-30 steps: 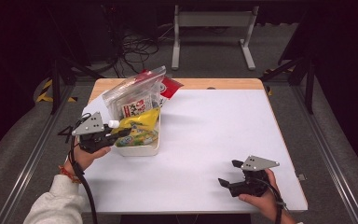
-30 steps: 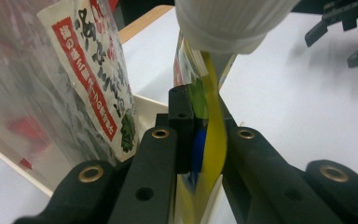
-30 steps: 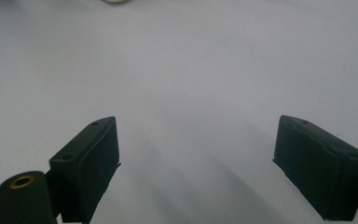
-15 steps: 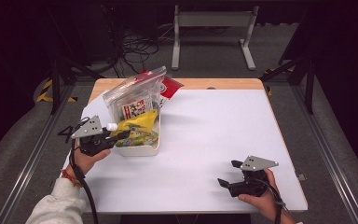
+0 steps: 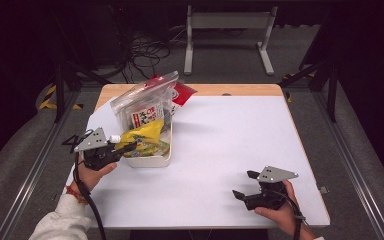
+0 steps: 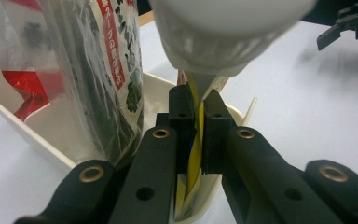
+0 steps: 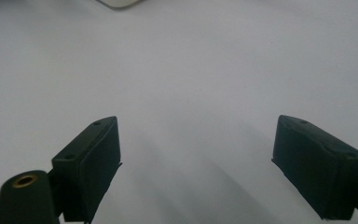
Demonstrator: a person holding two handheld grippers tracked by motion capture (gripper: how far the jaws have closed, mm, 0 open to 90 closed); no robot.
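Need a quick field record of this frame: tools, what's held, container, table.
left tool: shut on the yellow flat plastic pouch, pinching its edge at the bin's near-left end
right tool: open, nothing between its pads, low over bare table at near right
container: white rectangular plastic bin, left part of table
bin contents: yellow pouch, clear plastic bag with red-and-white label standing upright at the far end
surface: white table top

light: bright table point(image 5: 220, 150), dark surround; shadows: soft; blur: near white cap point(image 6: 228, 32) — unfocused
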